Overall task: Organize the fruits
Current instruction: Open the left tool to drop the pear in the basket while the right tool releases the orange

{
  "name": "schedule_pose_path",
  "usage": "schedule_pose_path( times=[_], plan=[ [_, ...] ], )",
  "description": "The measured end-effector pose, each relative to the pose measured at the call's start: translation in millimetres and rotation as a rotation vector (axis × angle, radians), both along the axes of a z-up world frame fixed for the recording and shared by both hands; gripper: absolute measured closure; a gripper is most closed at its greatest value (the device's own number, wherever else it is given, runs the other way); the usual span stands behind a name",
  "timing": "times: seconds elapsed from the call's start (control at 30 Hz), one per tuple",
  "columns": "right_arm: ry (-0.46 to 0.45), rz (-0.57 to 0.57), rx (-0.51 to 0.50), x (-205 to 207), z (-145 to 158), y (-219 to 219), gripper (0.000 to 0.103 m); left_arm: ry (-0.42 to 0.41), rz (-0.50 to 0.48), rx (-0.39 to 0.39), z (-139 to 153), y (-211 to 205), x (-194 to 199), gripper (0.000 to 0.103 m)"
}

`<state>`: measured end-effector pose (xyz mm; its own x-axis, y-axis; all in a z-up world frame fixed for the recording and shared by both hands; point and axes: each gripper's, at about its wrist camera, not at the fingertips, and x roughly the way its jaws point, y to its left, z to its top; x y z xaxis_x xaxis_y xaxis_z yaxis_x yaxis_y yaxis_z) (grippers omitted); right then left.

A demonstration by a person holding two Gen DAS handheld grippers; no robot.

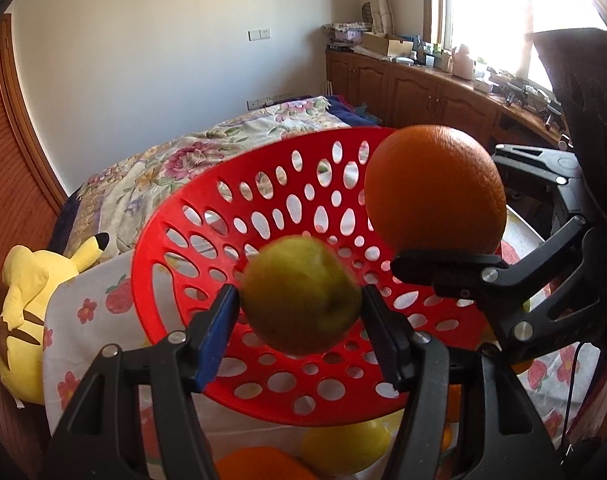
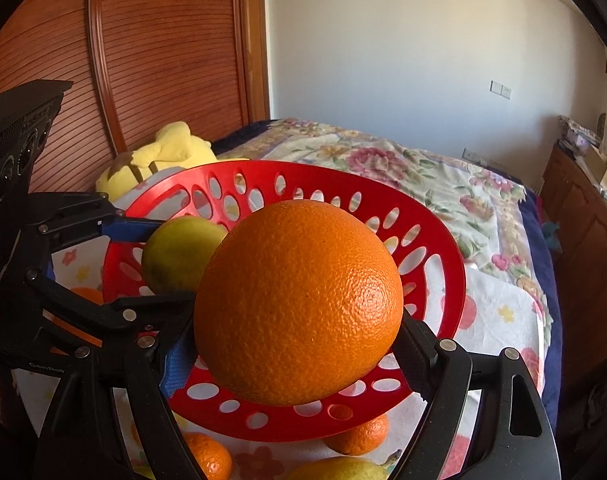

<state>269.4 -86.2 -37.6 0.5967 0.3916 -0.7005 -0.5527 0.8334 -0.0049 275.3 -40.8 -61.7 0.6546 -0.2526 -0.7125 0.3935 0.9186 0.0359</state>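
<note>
My left gripper (image 1: 299, 296) is shut on a yellow-green fruit (image 1: 303, 312), its blue pads pressing both sides. It hangs over the bowl of a red perforated basket (image 1: 223, 240). My right gripper (image 2: 299, 324) is shut on a large orange (image 2: 299, 300), held over the same basket (image 2: 443, 248) just to the right of the green fruit (image 2: 179, 254). In the left wrist view the orange (image 1: 435, 192) sits high at the right, above the basket's rim. The basket's inside holds no fruit that I can see.
Loose fruit lies on the printed cloth (image 2: 499, 312) in front of the basket: a lemon (image 1: 343, 448), an orange (image 2: 359, 436) and a tangerine (image 2: 207, 460). A yellow plush toy (image 1: 27, 300) lies at the left. Behind are a floral quilt (image 2: 423, 172) and wooden cabinets (image 1: 423, 88).
</note>
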Motion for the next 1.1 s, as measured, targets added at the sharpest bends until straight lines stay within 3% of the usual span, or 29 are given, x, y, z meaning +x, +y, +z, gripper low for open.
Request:
schedule_pose_path(
  times=[0.53,1.1],
  plan=[
    [0.019,0.012,-0.046,5.6,-6.3,12.7,0.018,-0.079,0.059,-0.090,27.4,39.2,-18.8,0.040],
    [0.108,0.117,-0.125,10.9,-26.3,56.9,0.017,-0.085,0.126,-0.134,16.3,79.3,-37.3,0.039]
  ],
)
